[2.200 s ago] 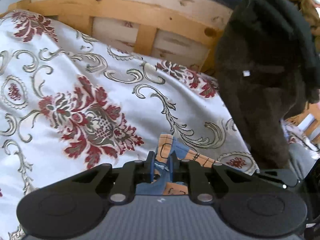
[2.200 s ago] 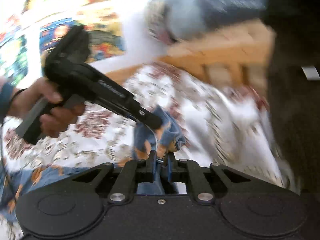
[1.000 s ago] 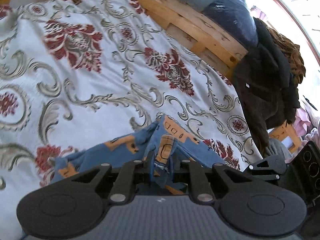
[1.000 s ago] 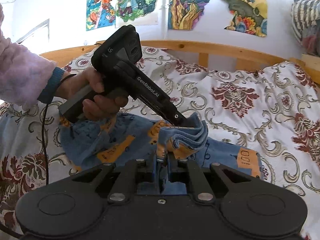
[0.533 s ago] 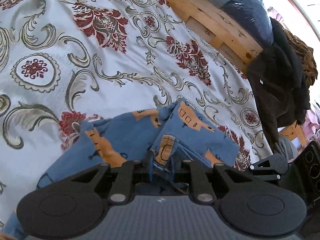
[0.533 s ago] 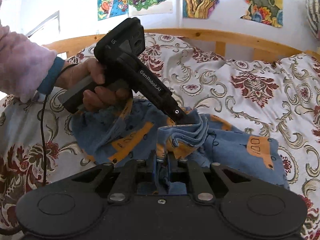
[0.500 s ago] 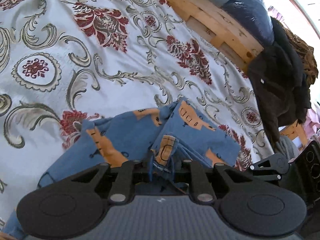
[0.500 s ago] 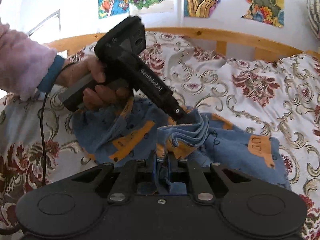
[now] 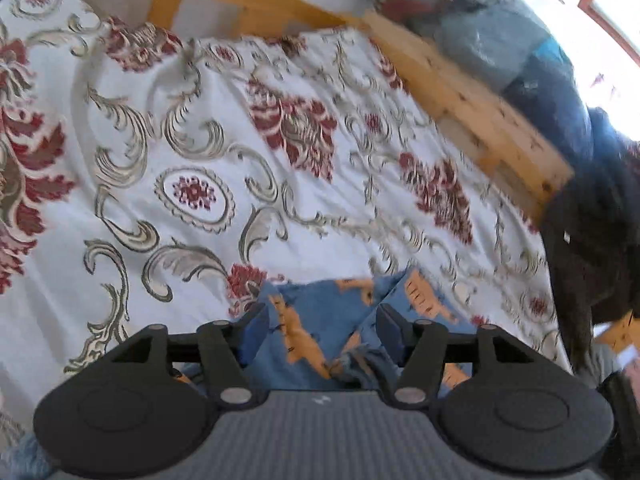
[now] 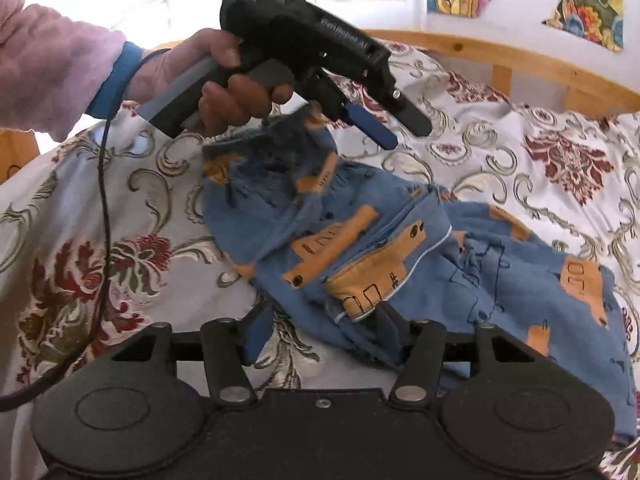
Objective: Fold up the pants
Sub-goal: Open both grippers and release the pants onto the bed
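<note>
The small blue cotton pants with orange vehicle prints (image 10: 400, 248) lie crumpled on the floral bedspread (image 10: 520, 148). One end is bunched and lifted; the rest spreads flat toward the bedspread's right side.

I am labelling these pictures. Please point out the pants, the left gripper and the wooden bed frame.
pants (image 10: 472, 256), right wrist view, blue cloth.
left gripper (image 10: 400, 130), right wrist view, between fingertips.
wooden bed frame (image 10: 520, 54), right wrist view, top rail.

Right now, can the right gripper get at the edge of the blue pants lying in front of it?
Probably yes. The right gripper is open, its jaws have just been opening, and the blue pants lie on the bedspread between its fingers with nothing over them.
</note>
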The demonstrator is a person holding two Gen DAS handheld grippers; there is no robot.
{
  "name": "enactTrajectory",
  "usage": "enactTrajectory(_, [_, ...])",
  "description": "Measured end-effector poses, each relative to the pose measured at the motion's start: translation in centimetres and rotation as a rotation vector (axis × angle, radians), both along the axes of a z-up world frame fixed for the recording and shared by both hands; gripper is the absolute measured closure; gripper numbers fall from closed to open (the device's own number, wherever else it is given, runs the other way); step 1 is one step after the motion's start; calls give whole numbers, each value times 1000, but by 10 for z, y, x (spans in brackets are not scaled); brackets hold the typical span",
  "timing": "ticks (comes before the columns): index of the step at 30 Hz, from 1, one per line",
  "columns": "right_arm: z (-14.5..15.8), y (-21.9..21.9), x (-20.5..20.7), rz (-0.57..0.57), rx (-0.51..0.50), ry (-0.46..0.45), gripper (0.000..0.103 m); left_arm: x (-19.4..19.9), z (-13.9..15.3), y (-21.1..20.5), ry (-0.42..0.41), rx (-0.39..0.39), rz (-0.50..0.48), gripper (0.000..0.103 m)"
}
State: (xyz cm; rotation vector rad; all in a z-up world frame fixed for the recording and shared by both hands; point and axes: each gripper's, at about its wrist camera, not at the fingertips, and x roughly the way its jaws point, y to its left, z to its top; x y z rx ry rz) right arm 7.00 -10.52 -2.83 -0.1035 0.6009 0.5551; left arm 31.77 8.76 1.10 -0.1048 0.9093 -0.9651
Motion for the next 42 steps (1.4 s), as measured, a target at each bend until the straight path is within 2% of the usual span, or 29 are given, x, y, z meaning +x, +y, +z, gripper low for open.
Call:
enactTrajectory(4, [15,-23,-3,-87,11,-67,31,-20,18,-15,-32,-48,16,30])
enactTrajectory(6, [18,-34,-2,-130,-46,-94,27,-31,20,-26,-17,-89,18,30])
enactTrajectory(8, [17,-46,0,-167,-100,-103,22,-43,19,-39,-17,-90,15,30])
enactTrajectory(12, [5,-62,3,-235,-193,-65,21,-63,3,-53,19,-37,46,31])
enactTrajectory(14, [-6,-64,7,-231,-242,-12,21,-71,-10,-53,43,28,85,32])
enactTrajectory(15, [-8,-65,6,-220,-247,2,21,-78,-18,-53,29,89,99,34])
enactTrajectory(18, [-6,-72,-1,-181,-248,-23,19,-95,-37,-51,-39,320,189,40])
enactTrajectory(19, [-3,-76,-4,-167,-250,-39,18,-98,-43,-47,-44,354,216,40])
enactTrajectory(22, [12,-93,2,-119,-236,-66,18,-109,-43,-31,-39,326,281,38])
enactTrajectory(24, [27,-105,18,-99,-226,-78,18,-118,-35,-27,-64,319,304,37])
enactTrajectory(28, [51,-109,70,-25,-179,-61,18,-144,-22,-28,-108,280,284,35])
enactTrajectory(31, [52,-87,112,53,-159,-29,18,-156,-22,-34,-112,222,317,30])
enactTrajectory(35, [31,-44,151,294,-207,72,18,-157,-36,-44,-52,276,375,34])
enactTrajectory(38, [18,-24,168,353,-311,67,17,-161,-43,-42,-47,297,406,33])
enactTrajectory(42, [32,-22,181,469,-282,79,16,-167,-41,-40,-69,316,409,33])
